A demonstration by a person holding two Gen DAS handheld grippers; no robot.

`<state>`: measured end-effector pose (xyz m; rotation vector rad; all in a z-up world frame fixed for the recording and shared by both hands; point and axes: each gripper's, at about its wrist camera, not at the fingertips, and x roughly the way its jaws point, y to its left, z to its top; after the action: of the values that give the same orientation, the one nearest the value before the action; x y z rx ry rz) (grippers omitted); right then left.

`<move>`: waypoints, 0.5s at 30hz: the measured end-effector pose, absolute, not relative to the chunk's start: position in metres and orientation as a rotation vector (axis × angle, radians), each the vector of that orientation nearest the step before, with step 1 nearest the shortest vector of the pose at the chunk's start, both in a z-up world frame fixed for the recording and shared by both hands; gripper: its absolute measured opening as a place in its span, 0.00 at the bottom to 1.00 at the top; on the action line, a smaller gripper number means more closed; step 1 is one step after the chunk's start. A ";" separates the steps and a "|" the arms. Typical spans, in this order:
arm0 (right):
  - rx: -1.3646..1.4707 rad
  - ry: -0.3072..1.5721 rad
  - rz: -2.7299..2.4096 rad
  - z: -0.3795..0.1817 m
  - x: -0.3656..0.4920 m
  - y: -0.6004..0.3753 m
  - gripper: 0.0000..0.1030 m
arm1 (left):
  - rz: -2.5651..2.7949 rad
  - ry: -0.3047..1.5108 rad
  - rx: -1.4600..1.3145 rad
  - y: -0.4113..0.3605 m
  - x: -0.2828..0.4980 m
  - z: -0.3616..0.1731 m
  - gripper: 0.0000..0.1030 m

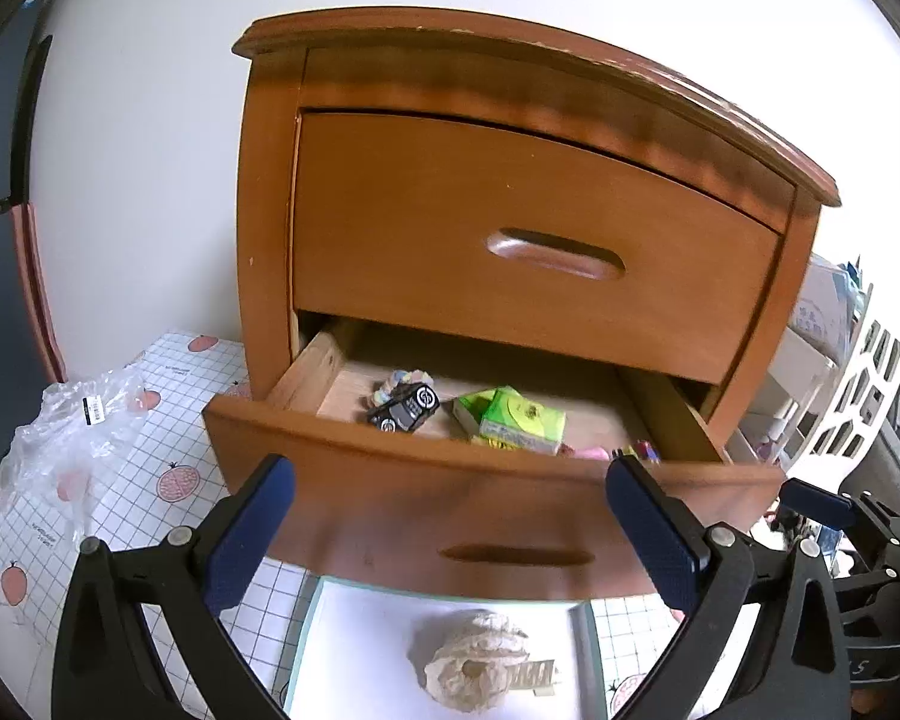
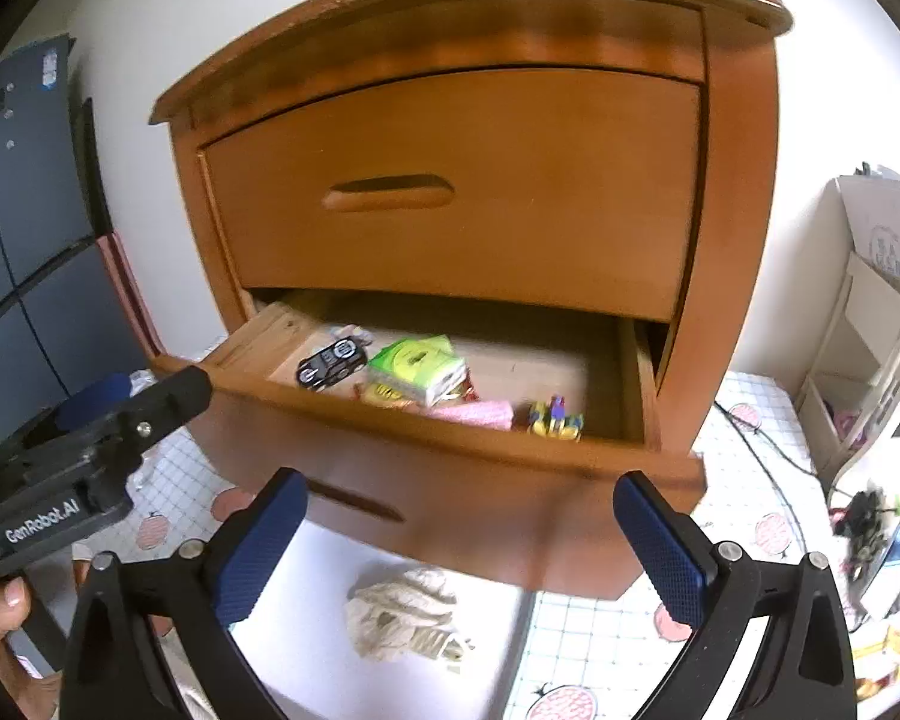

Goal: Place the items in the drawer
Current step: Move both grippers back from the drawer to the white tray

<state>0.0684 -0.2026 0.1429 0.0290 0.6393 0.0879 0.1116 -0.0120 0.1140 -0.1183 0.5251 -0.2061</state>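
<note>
A wooden nightstand has its lower drawer (image 1: 390, 498) (image 2: 450, 480) pulled out. Inside lie a black toy car (image 1: 403, 408) (image 2: 332, 363), a green box (image 1: 519, 419) (image 2: 420, 367), a pink item (image 2: 474, 413) and a small yellow-purple toy (image 2: 555, 419). A crumpled beige cloth item (image 1: 474, 663) (image 2: 405, 609) rests on a white tray (image 1: 354, 630) in front of the drawer. My left gripper (image 1: 450, 528) hangs open above the tray with nothing between its fingers. My right gripper (image 2: 459, 540) is open and empty too, facing the drawer front.
The upper drawer (image 1: 528, 240) is closed. A crinkled clear plastic bag (image 1: 72, 438) lies on the checked fruit-print mat (image 1: 168, 480) at left. White shelving (image 2: 858, 348) and clutter stand at right. A cable (image 2: 756, 444) runs across the mat. A hand (image 2: 0, 618) holds the left gripper.
</note>
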 end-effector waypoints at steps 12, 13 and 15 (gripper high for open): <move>0.148 0.737 0.049 0.061 0.034 -0.220 1.00 | -0.218 0.645 -0.149 -0.008 0.089 0.039 1.00; 0.147 0.746 0.042 0.054 0.031 -0.220 1.00 | -0.220 0.664 -0.146 -0.009 0.088 0.030 1.00; 0.148 0.769 0.032 0.039 0.029 -0.221 1.00 | -0.225 0.702 -0.145 -0.010 0.088 0.015 1.00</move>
<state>0.0290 -0.2206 0.0386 0.1477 0.7690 0.0323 0.0883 -0.0105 0.0146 -0.1453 0.7016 -0.2254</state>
